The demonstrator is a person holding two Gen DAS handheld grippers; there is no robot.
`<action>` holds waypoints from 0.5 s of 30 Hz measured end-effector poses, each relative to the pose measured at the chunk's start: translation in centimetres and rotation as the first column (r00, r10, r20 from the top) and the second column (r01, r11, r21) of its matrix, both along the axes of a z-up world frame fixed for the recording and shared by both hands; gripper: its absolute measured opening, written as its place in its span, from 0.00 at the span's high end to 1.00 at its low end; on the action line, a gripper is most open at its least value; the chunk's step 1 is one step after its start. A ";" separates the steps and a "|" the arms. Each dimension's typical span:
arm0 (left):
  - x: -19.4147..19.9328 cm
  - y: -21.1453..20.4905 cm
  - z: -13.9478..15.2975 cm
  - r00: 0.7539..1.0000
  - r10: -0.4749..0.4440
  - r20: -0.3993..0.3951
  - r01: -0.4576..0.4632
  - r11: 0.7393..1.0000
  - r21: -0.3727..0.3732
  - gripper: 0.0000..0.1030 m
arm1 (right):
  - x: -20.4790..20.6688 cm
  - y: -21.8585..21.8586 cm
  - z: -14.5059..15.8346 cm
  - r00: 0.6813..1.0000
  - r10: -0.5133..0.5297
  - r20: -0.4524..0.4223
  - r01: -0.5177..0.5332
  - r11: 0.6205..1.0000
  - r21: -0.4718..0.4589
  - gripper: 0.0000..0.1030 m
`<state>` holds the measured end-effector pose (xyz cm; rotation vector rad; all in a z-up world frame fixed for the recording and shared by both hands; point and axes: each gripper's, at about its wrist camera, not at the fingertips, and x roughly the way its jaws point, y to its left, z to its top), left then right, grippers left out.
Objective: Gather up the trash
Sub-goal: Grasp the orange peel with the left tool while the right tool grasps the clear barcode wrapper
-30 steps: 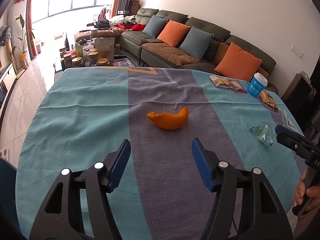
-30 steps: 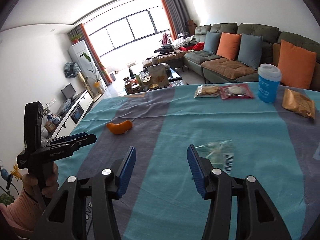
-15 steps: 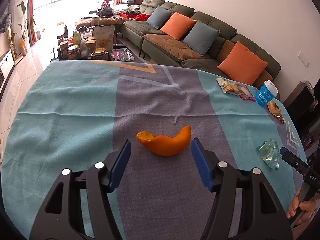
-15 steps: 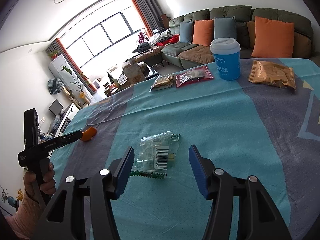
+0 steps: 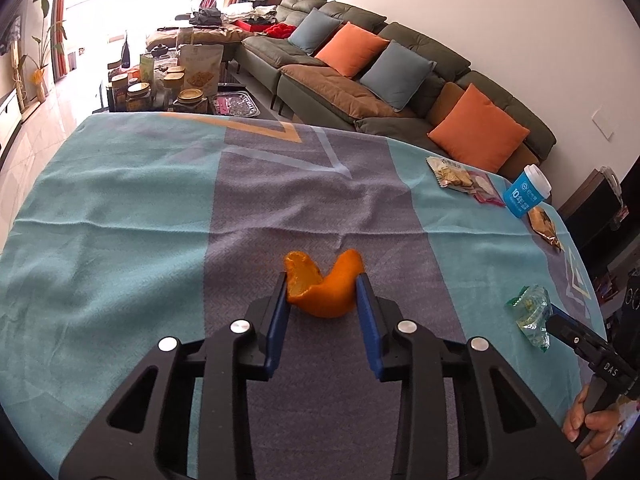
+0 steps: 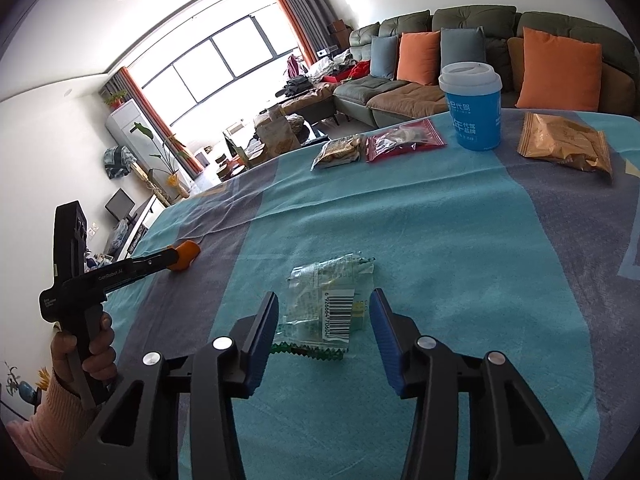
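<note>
Your left gripper point(image 5: 322, 286) is closing, its jaws pressing both sides of the orange peel point(image 5: 323, 287) at 12 o'clock on the surface point(image 5: 120, 208). Your right gripper point(image 6: 324, 314) is closing too, its jaws not yet touching the clear wrapper point(image 6: 326, 304) between them.
</note>
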<state>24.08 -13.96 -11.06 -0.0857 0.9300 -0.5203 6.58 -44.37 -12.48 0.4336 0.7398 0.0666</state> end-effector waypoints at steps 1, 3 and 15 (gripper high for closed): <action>-0.1 0.0 0.1 1.000 0.000 0.004 0.000 1.000 0.001 0.72 | 0.0 0.0 0.0 1.000 0.003 -0.001 -0.003 1.000 0.001 0.62; -0.4 -0.1 0.1 1.000 -0.002 0.009 0.002 1.000 0.004 0.73 | 0.0 0.2 -0.1 1.000 0.010 -0.004 -0.010 1.000 0.002 0.68; -3.8 1.7 1.4 0.997 0.002 0.073 -0.003 1.000 0.024 0.76 | -0.5 0.8 0.5 1.000 0.023 0.015 -0.023 1.000 -0.014 0.74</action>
